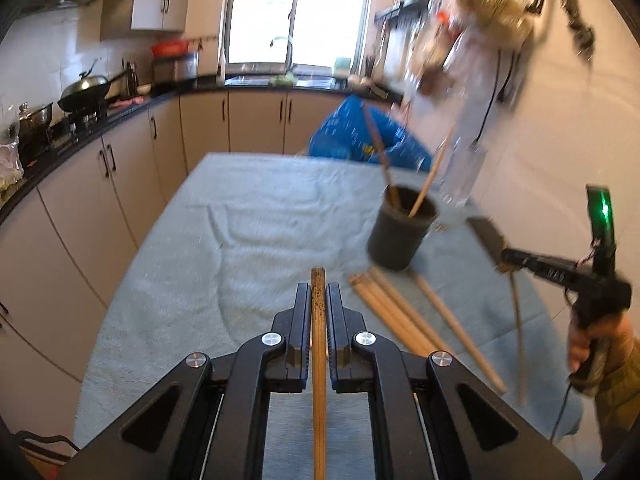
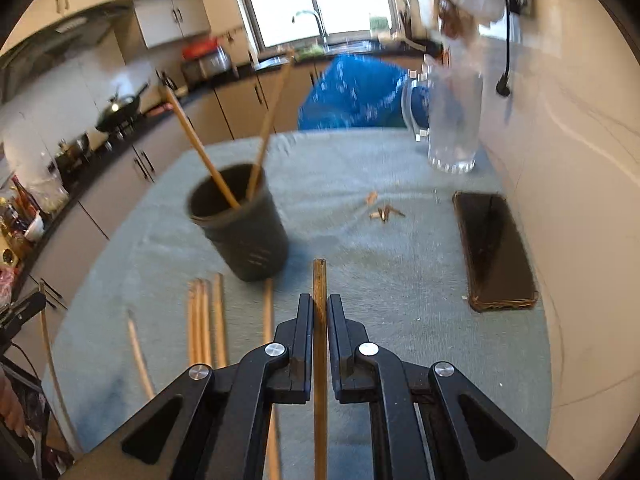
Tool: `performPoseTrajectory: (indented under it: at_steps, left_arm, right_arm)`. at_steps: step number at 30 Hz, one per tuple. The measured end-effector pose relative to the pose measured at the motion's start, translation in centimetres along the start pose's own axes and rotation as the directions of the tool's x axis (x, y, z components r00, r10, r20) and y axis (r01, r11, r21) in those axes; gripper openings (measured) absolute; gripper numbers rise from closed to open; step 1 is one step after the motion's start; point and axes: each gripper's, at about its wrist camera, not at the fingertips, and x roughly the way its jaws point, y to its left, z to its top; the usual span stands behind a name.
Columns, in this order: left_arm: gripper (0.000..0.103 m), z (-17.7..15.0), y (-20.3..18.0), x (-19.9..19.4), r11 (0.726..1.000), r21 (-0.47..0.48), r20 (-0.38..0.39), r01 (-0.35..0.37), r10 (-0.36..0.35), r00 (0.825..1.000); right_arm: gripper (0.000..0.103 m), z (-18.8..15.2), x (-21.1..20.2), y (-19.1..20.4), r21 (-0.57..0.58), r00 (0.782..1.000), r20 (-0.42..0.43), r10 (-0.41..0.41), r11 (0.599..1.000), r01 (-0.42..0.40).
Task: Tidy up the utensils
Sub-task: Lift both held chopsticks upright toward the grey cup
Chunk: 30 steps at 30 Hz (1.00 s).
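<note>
Jaws on both grippers were clamped: the left gripper pinched one dark chopstick lengthwise, and the right gripper pinched another brown chopstick the same way. Beneath them spread the pale towel. Ahead and left of the right jaws stood the dark cup, two sticks leaning inside. Far right of them lay a phone. Loose chopsticks lay left of those jaws, just before the cup.
</note>
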Motion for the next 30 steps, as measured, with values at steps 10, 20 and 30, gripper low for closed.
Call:
performPoseTrajectory:
  at_steps: [10, 20, 30]
  left_arm:
    - [0.006, 0.3, -2.2, -5.2, 0.997, -0.009, 0.137, 0.074, -0.072, 0.988]
    - [0.006, 3.9, -3.6, -5.8, 0.992, -0.011, 0.202, 0.122, -0.117, 0.972]
    - [0.006, 14.2, -5.1, -1.5, 0.995, -0.029, 0.337, 0.096, -0.081, 0.938]
  right_arm:
    - [0.007, -1.3, -7.2, 2.2, 0.004, 0.985, 0.165, 0.055, 0.998, -0.056]
    - [0.007, 0.4, -11.0, 3.5, 0.005, 0.950, 0.301, 0.077, 0.997, -0.083]
    - [0.007, 9.2, -9.0, 4.3, 0.077, 0.883, 0.460, 0.094, 0.986, -0.145]
